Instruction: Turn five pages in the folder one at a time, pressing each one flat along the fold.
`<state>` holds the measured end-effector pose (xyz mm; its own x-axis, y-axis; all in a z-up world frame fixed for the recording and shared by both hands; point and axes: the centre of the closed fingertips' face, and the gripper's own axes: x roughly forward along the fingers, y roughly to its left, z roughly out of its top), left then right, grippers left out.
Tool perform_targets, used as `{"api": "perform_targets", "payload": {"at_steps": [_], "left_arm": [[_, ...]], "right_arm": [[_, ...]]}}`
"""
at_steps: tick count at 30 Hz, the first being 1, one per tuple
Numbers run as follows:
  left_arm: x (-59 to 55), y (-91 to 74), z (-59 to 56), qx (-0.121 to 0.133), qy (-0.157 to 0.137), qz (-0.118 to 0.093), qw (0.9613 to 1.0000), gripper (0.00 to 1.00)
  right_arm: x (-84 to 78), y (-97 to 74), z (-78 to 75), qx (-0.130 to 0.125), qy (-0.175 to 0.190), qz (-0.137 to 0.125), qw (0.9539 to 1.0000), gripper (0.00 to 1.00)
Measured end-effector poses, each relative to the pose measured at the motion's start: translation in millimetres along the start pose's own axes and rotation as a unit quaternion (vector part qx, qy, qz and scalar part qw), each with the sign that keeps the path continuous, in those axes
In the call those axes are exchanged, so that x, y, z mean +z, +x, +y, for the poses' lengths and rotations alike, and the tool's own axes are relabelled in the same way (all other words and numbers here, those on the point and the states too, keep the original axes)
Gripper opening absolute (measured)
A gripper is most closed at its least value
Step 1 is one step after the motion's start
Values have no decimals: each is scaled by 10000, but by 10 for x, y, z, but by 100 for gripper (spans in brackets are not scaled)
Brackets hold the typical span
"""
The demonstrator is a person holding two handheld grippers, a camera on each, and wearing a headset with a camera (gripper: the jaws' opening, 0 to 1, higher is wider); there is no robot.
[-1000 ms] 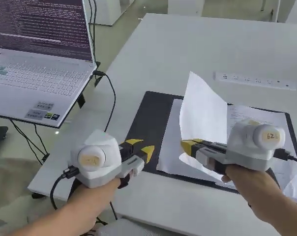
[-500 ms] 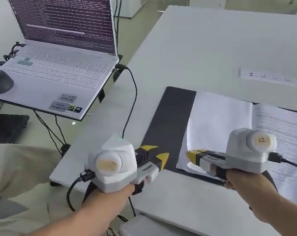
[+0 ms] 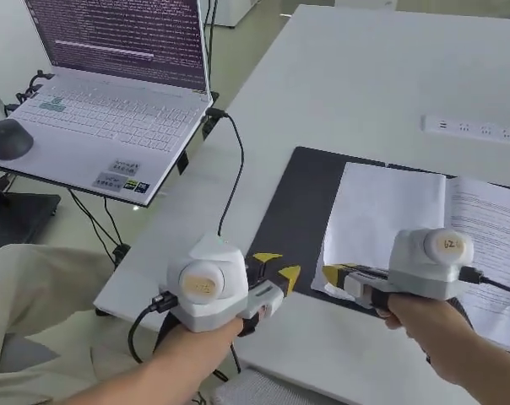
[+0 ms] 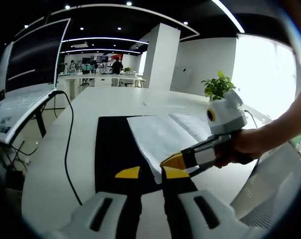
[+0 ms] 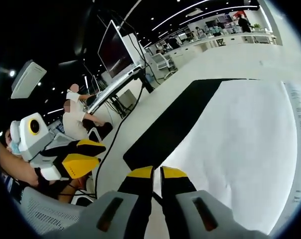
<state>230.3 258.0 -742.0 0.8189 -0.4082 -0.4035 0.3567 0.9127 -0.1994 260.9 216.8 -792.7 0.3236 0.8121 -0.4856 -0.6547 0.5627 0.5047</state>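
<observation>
The black folder (image 3: 293, 211) lies open on the white table. A blank white page (image 3: 390, 211) rests flat on its left half, and a printed page (image 3: 491, 228) lies to the right of the fold. My right gripper (image 3: 333, 274) is at the blank page's near left corner, jaws closed with the page's edge (image 5: 240, 129) running into its tips (image 5: 156, 172). My left gripper (image 3: 276, 266) hovers open just off the folder's near left corner, nothing between its yellow tips (image 4: 151, 173). The left gripper view has the right gripper (image 4: 171, 161) at the page corner.
An open laptop (image 3: 111, 93) with a mouse (image 3: 8, 137) stands on a stand to the left, its black cable (image 3: 234, 169) crossing the table edge. A white power strip (image 3: 474, 129) lies at the back right. Seated people (image 5: 73, 119) are in the background.
The page that stood raised in my right gripper a second ago now lies flat on the folder's left half. Both grippers stay near the front edge; the head camera has shifted.
</observation>
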Motion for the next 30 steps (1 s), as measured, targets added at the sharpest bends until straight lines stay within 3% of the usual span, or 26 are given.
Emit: {"api": "perform_targets", "payload": {"at_steps": [2,7,10,13,18,24,30], "left_arm": [[-12,38,-17,-25,59,40,10000,14],[-37,174,-95,-178,137,111,9997,12],[-64,295,-192,-306,219,184,9991,12],[-116,438,-309,-478,368,274,9978,10],[-222,665,-447,-635,556,510,9951,9],[-300,863,-464,-554,600,690,9943,9],[-369,945,-450,-376,539,799,9946,8]], "right_arm": [[29,-25,39,119,154,-89,9998,9],[147,-250,-25,69,200,-343,9992,4],[291,-464,-136,-10,393,-652,9971,4],[422,-718,-343,-175,562,-931,9939,1],[522,-1001,-595,-376,702,-1133,9904,0],[599,-1219,-807,-506,1007,-1337,9846,0],[581,-1259,-985,-451,1432,-1343,9795,0]]}}
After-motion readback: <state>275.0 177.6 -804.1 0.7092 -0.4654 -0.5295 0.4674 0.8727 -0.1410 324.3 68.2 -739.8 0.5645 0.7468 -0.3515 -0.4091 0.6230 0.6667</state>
